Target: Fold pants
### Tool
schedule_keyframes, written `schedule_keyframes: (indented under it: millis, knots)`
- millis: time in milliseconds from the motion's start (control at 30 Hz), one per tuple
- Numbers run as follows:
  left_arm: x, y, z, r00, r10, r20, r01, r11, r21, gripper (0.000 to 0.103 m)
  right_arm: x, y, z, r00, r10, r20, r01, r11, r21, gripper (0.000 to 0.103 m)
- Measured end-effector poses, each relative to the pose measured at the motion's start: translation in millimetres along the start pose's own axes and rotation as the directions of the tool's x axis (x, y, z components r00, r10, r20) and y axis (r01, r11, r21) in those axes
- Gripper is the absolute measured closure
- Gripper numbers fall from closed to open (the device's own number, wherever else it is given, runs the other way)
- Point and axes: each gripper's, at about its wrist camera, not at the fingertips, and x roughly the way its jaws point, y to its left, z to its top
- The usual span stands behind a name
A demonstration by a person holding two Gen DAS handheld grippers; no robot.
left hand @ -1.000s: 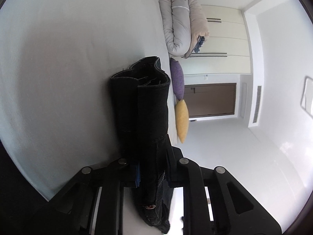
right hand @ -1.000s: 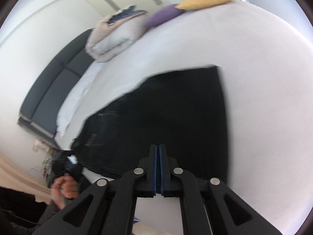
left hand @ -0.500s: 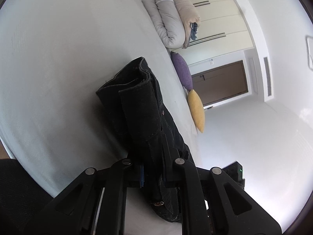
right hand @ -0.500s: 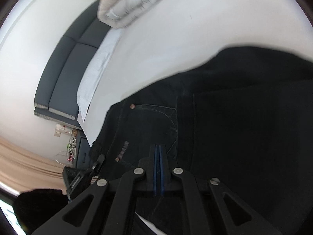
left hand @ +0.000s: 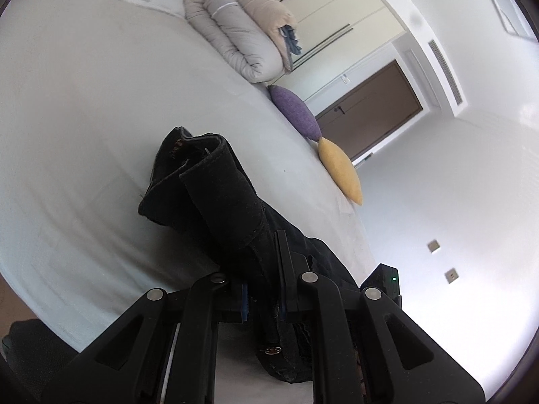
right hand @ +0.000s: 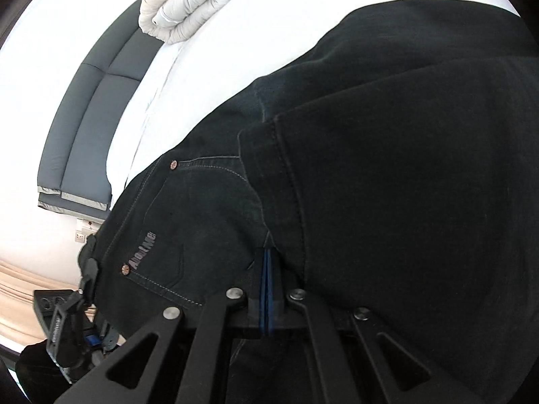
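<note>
Black pants (left hand: 215, 202) folded into a thick bundle on the white bed (left hand: 84, 118), near the bed's side edge, well apart from the rolled duvet (left hand: 242, 37) at the far end of the bed. Left gripper (left hand: 264, 269) clamped narrowly on the near end of the bundle, dark cloth bunched between its pads, that end raised off the bed. Right gripper (right hand: 268, 269) fully closed, blue pads pressed together with nothing between them, tips right against the denim just beside the hem of the folded-over leg. Purple cushion (left hand: 296, 111) and yellow cushion (left hand: 340, 171) along the bed's side edge.
</note>
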Motion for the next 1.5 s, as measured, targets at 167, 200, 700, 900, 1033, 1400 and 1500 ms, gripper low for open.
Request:
schedule_keyframes:
  millis: [167,200,700,900,1033,1400,1500]
  knots:
    - [21,-62,20,1.000,0.021,-0.003,-0.020,0.987,0.159,0.093,-49,-27,-8,0.975,0.196,0.104,-0.209,0.970,0.122,0.059]
    - [25,-79,19,1.000,0.022,-0.009,-0.020,0.977,0.212,0.093,-61,-36,-11,0.963,0.226,0.149,-0.247,0.959,0.142,0.052]
    - [175,-263,-188,0.934,0.243,-0.261,0.142,0.419,0.897,0.092,-154,-151,-45,0.854,0.371,0.364,-0.489,0.811,0.320,0.040]
    - [178,-277,-211,0.947,0.266,-0.181,0.101,0.290,0.952,0.092,-154,-141,-40,0.898,0.329,0.292,-0.410,0.865,0.288,0.036]
    - [171,-274,-230,0.953,0.268,-0.144,0.086,0.216,0.973,0.092,-155,-123,-25,0.961,0.174,0.213,-0.221,0.950,0.219,0.039]
    - [143,-243,-244,0.954,0.257,-0.151,0.103,0.190,0.976,0.092,-145,-129,-21,0.973,0.070,0.220,-0.112,0.976,0.185,0.088]
    - [159,-238,-230,0.953,0.251,-0.168,0.120,0.197,0.973,0.092,-147,-127,-19,0.970,0.061,0.235,-0.106,0.978,0.182,0.088]
